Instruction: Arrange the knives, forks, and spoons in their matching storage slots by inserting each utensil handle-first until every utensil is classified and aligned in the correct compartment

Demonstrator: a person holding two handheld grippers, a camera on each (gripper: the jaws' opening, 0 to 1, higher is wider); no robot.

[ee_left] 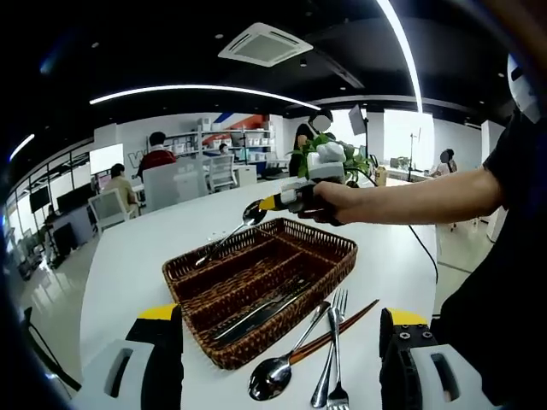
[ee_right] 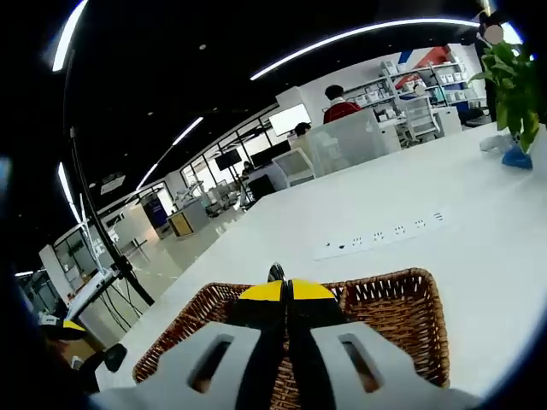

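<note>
A brown wicker basket (ee_left: 229, 357) with long divided slots stands on the white table. Several knives (ee_left: 256, 313) lie in its nearest slot. A person's hand holds my right gripper (ee_left: 270, 203) above the basket's far side, shut on a metal spoon (ee_left: 250, 213) near the bowl; the handle slants down towards the far slot. In the right gripper view the yellow-tipped right gripper (ee_right: 286, 290) is shut, the spoon (ee_right: 275, 272) pokes out above it, and the basket (ee_right: 432, 318) lies below. My left gripper (ee_left: 280, 314) is wide open and holds nothing. A brown-handled spoon (ee_left: 275, 376) and forks (ee_left: 335, 346) lie beside the basket.
The table (ee_left: 128, 256) runs far back, with a socket strip (ee_right: 385, 234) set into it and a potted plant (ee_right: 511, 77) at its far end. Office chairs, desks and seated people are behind. The person's arm (ee_left: 410, 201) reaches across from the right.
</note>
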